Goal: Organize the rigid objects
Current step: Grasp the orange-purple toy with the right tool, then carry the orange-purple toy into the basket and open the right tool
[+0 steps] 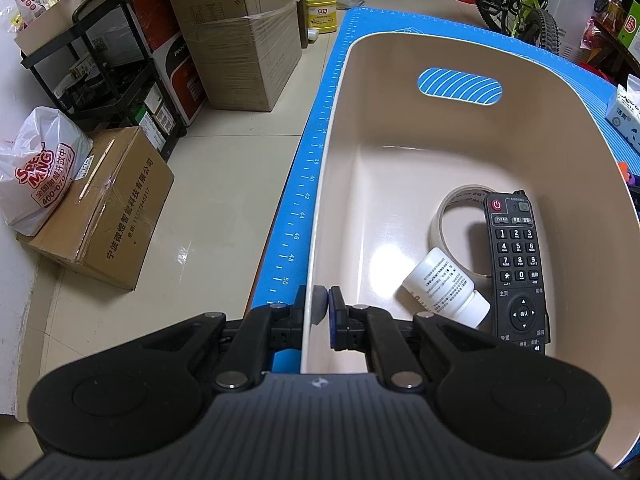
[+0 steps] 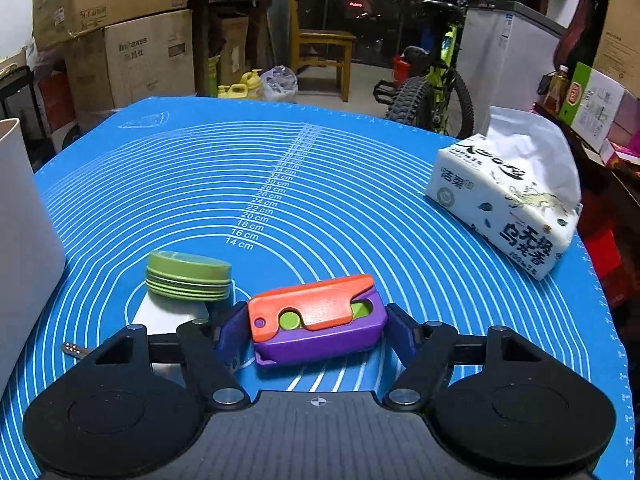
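Observation:
In the left wrist view my left gripper (image 1: 325, 312) is shut on the near left rim of a beige plastic basket (image 1: 400, 92). Inside the basket lie a black remote control (image 1: 518, 264), a white pill bottle (image 1: 444, 288) on its side and a clear tape roll (image 1: 444, 216). In the right wrist view my right gripper (image 2: 316, 332) is closed against both ends of an orange and purple toy block (image 2: 316, 320) on the blue mat (image 2: 320, 184). A green round tin (image 2: 188, 276) sits just left of it.
A tissue pack (image 2: 508, 204) lies at the mat's right edge. The basket wall (image 2: 20, 240) stands at the left. A small metal key-like piece (image 2: 74, 349) lies near the left finger. Cardboard boxes (image 1: 100, 208), a black cart (image 1: 108, 68) and a bicycle (image 2: 436, 80) surround the table.

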`<state>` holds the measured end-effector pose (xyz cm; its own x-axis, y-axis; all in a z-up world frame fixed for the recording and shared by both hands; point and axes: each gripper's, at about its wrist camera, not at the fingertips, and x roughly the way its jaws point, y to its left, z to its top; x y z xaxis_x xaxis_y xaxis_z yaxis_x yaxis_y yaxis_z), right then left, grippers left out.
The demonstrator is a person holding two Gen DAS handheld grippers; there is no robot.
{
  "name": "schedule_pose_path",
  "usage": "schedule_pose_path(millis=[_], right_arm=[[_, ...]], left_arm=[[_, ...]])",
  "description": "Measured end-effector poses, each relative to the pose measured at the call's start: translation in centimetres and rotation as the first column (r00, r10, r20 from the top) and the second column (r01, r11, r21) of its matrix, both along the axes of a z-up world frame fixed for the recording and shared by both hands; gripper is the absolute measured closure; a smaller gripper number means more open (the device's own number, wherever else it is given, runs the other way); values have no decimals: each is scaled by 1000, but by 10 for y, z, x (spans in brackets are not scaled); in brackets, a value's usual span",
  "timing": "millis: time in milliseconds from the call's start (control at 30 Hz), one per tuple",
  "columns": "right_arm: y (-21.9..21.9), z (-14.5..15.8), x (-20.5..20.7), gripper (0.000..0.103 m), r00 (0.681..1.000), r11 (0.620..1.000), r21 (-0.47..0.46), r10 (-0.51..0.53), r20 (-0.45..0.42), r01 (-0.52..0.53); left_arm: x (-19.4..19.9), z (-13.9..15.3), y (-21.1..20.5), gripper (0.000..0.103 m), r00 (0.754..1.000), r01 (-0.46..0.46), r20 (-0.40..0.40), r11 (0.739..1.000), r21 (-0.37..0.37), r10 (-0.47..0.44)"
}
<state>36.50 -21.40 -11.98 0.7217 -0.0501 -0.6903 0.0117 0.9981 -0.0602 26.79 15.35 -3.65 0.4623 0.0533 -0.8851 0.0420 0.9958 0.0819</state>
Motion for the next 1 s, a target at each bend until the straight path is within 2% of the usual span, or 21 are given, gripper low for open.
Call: schedule_pose_path(millis=[300, 433, 700, 1000], right_arm=[[-4, 29, -40, 29, 995, 998, 13, -64, 72, 63], [7, 53, -62, 29, 987, 999, 7, -50, 151, 50], [51, 109, -88, 29, 957, 997, 42, 57, 284, -71], [116, 144, -83, 29, 919, 968, 51, 216, 329, -245]], left_arm=[[0, 0, 1, 92, 1000, 0, -1, 1000, 0, 0], [1, 0, 1, 92, 1000, 0, -2, 1000, 2, 0], [1, 0, 0, 92, 1000, 1, -2, 1000, 5, -1], [1, 0, 0, 92, 1000, 1, -2, 1000, 6, -1]])
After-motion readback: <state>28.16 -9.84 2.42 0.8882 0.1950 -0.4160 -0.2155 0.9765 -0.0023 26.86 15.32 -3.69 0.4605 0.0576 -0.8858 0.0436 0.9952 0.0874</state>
